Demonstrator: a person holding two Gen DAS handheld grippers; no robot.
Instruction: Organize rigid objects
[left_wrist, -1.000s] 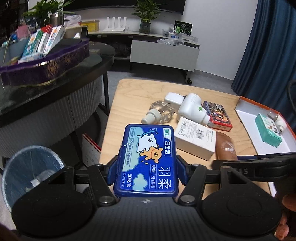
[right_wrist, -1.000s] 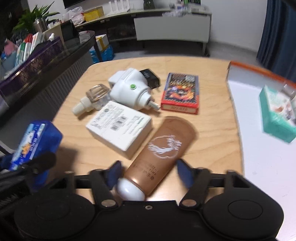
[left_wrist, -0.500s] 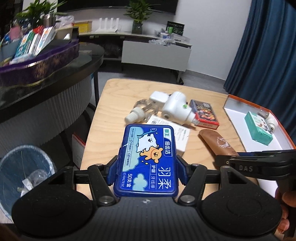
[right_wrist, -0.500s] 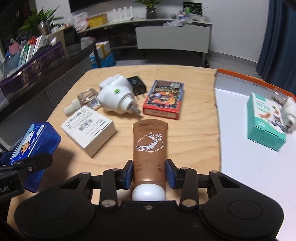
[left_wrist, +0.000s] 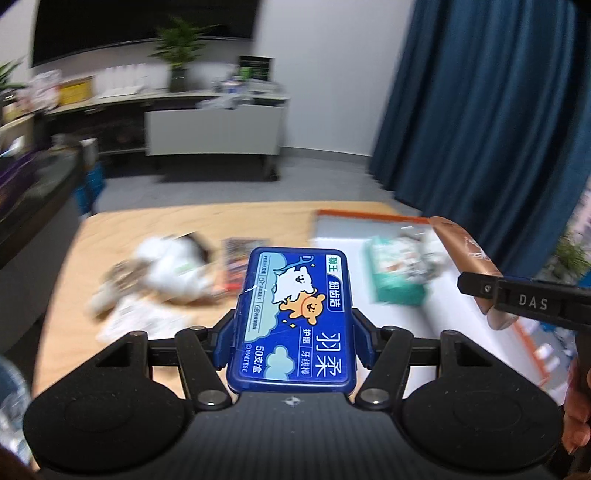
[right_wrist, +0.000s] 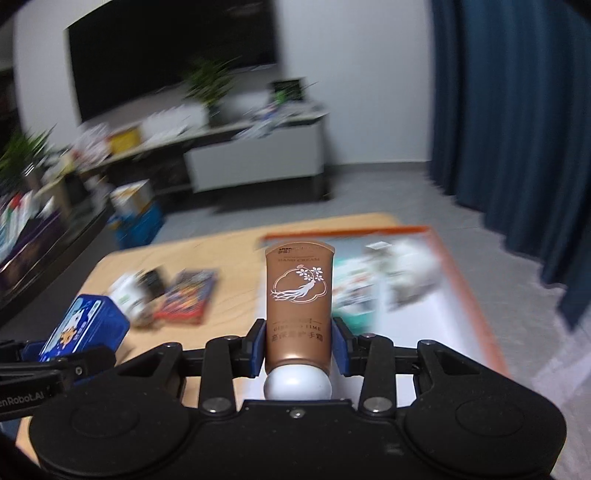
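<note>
My left gripper (left_wrist: 291, 332) is shut on a blue floss-pick box (left_wrist: 293, 317) and holds it above the wooden table (left_wrist: 147, 229). My right gripper (right_wrist: 299, 341) is shut on a brown hand cream tube (right_wrist: 298, 295), white cap toward me, lifted clear of the table. The tube also shows in the left wrist view (left_wrist: 469, 266), over the orange-rimmed white tray (right_wrist: 439, 295). The blue box also shows in the right wrist view (right_wrist: 83, 325) at the lower left. A teal box (left_wrist: 395, 273) lies in the tray.
A white plug-in device (left_wrist: 173, 269), a white carton (left_wrist: 136, 321) and a red card box (right_wrist: 188, 299) lie blurred on the table. A dark counter (left_wrist: 33, 192) stands at the left, blue curtains (left_wrist: 491, 129) at the right, a TV bench (right_wrist: 229, 147) behind.
My right gripper closed on the hand cream tube, lifted it off the table and swung right over the tray. My left gripper moved right and up with the blue box.
</note>
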